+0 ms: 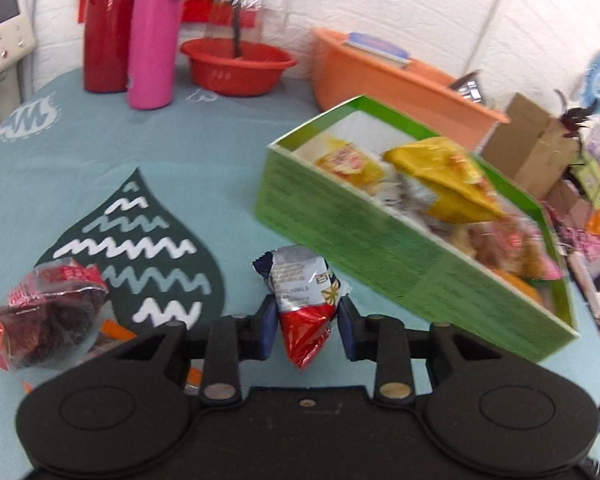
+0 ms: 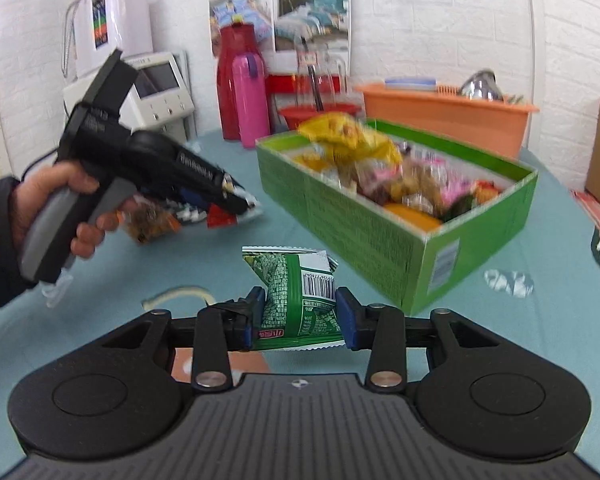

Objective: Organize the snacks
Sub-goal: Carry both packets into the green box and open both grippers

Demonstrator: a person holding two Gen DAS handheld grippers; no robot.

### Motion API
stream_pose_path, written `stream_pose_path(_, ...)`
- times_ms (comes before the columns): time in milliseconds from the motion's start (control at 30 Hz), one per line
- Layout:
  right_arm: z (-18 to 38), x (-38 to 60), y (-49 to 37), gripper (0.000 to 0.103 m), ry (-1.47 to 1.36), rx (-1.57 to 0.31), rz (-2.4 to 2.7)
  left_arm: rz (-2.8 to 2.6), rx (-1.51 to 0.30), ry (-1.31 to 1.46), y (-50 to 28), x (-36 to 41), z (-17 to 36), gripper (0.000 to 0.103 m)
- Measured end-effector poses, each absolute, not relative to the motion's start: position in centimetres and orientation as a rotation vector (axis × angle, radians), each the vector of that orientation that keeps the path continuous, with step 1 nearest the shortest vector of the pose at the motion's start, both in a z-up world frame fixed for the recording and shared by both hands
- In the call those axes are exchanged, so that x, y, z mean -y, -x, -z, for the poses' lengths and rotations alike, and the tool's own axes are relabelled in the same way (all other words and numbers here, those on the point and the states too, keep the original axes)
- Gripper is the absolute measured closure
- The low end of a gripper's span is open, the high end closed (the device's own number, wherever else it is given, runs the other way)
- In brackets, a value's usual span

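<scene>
A: Risks first. A silver-and-red snack packet (image 1: 302, 300) is pinched between the pads of the left gripper (image 1: 305, 322), but only its lower half is caught; the top sticks up free. A slip is judged likely if the crinkly wrapper is swung fast toward the green box (image 1: 340, 236).

B: Agreed. The box is already seen heaped, with a yellow bag (image 1: 448, 176) riding above the rim. Anything dropped on that pile could roll back out onto the teal tablecloth (image 1: 100, 144).

A: Right side noted too. A green packet (image 2: 300, 300) is clamped in the right gripper (image 2: 300, 314), jaws about half closed on it. Its top edge is flopped over, so a snag on the box wall (image 2: 364, 232) is possible.

B: Collision between the two grippers over the box is also flagged; both are aimed at it.

A: Positions. In the left wrist view the silver-and-red packet sits low centre, between the jaws, the box to its upper right, near but apart.

B: In the right wrist view the green packet is low centre, the box just above right. A red-wrapped snack (image 1: 40, 320) is left on the cloth, lower left of the left view.
</scene>
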State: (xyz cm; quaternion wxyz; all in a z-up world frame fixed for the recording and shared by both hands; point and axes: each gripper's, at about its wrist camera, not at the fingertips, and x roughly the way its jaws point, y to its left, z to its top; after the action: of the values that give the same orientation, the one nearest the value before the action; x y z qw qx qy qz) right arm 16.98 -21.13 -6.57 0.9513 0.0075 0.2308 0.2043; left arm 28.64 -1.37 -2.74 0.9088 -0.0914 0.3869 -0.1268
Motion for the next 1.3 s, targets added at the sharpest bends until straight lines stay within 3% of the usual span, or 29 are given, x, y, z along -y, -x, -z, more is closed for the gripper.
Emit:
stream_pose_path(367, 0.6, 23.6, -21.3, 0.036, -0.033, -0.272, -0.309, 0.382, -0.634, 0.222, -29.6, 4.3, -5.0, 0.049)
stream_pose_path(800, 2.8, 24.6, -29.5, 0.035, -0.079, -0.295, -0.201, 0.348, -0.659, 0.245, -35.7, 4.5, -3.1, 0.048)
stream_pose_path(867, 3.2, 24.3, -30.3, 0.029, -0.061, -0.31, -0.202, 0.357, -0.662, 0.228, -36.1, 4.6, -2.6, 0.043)
stream_pose_path(900, 3.4, 24.0, -30.6, 0.021, -0.036, -0.322, -0.201, 0.349, -0.663, 0.216, -36.2, 4.7, -2.3, 0.023)
stream_pose_path(933, 3.7, 23.7, -30.8, 0.0, -0.009, -0.329, -0.196, 0.339, -0.661, 0.205, -36.2, 4.8, -2.1, 0.0)
stream_pose_path(1300, 3.3, 24.0, -27.7, 0.0, 0.008, -0.29, -0.187, 0.316, -0.626, 0.215, -32.9, 3.8, -3.4, 0.0)
